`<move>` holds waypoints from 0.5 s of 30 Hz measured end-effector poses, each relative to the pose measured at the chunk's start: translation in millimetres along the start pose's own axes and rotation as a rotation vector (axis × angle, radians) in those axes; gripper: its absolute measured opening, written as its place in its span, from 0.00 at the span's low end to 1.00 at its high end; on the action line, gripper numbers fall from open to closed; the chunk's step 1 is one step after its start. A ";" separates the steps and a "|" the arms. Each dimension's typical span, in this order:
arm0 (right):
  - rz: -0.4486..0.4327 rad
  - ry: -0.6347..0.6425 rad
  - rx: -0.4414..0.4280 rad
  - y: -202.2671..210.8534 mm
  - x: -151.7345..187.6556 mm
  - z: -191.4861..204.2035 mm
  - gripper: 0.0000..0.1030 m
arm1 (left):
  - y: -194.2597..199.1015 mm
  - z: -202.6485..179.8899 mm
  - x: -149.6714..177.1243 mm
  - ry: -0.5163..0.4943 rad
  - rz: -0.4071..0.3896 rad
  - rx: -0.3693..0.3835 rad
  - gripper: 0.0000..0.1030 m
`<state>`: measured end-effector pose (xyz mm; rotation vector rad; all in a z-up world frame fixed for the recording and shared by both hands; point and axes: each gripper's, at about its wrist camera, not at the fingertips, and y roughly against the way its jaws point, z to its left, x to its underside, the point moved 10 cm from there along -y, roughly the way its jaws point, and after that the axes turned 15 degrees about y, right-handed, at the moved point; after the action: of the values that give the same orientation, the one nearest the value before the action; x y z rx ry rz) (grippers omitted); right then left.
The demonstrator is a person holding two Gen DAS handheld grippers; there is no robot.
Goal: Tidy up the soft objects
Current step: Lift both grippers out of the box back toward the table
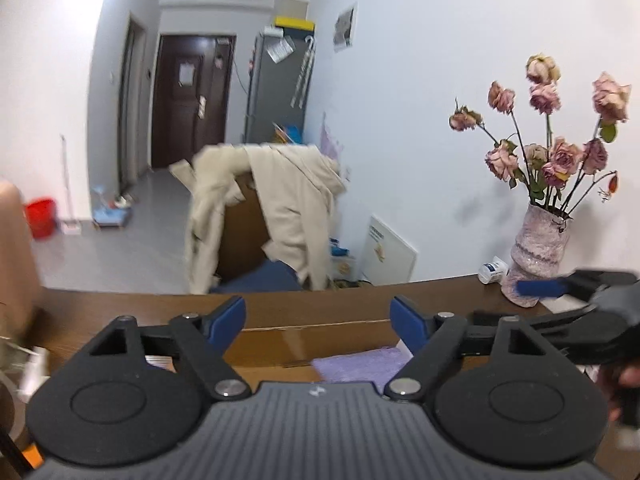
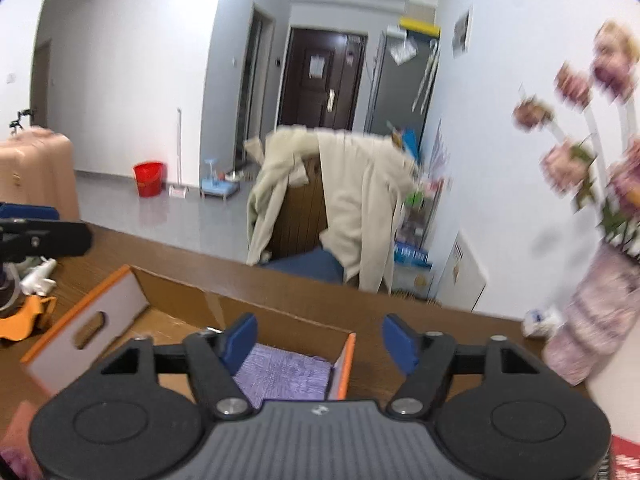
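While both grippers hang above the brown table, each has its blue-padded fingers spread wide with nothing between them. The left gripper touches nothing; beyond its tips lies the far cardboard wall of the box and, lower right, a folded purple cloth. The right gripper is likewise parted wide and holds nothing. Its left pad hovers over the purple cloth, which lies flat inside the open cardboard box, against the orange-edged right wall. Whether the pad touches the cloth cannot be told. In the left wrist view the right gripper shows at the right edge, in front of a mottled pink vase of dried roses. A cream jacket drapes over a chair beyond the table.
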<state>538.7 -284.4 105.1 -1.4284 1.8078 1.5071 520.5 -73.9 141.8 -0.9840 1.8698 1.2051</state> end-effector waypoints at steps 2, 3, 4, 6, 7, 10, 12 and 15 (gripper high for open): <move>-0.021 0.001 0.003 26.4 -5.0 -4.2 0.70 | 30.3 -1.2 -1.8 -0.012 -0.029 -0.014 0.86; -0.035 -0.007 -0.005 45.3 -4.8 -4.4 0.72 | 42.0 -1.6 -2.2 -0.014 -0.040 -0.017 0.88; -0.044 -0.012 -0.013 57.1 -3.9 -4.0 0.73 | 56.1 -2.4 -0.9 -0.015 -0.049 -0.021 0.91; -0.068 -0.022 -0.025 89.0 0.7 -1.3 0.74 | 82.8 -5.2 6.0 -0.018 -0.066 -0.023 0.94; -0.080 -0.024 -0.025 101.3 3.6 0.8 0.77 | 95.2 -6.0 10.7 -0.024 -0.072 -0.022 0.96; -0.115 -0.019 -0.032 143.5 22.8 14.5 0.79 | 134.0 -7.0 32.9 -0.031 -0.100 -0.019 1.00; -0.139 -0.019 -0.044 167.6 38.2 24.0 0.80 | 159.1 -5.7 53.3 -0.027 -0.123 -0.018 1.00; -0.186 -0.021 -0.056 204.6 66.5 44.2 0.83 | 196.6 -3.1 89.9 -0.033 -0.160 -0.005 1.00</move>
<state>321.8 -294.4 138.2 -1.5545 1.5827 1.4825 306.7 -41.8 146.0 -1.0880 1.7278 1.1251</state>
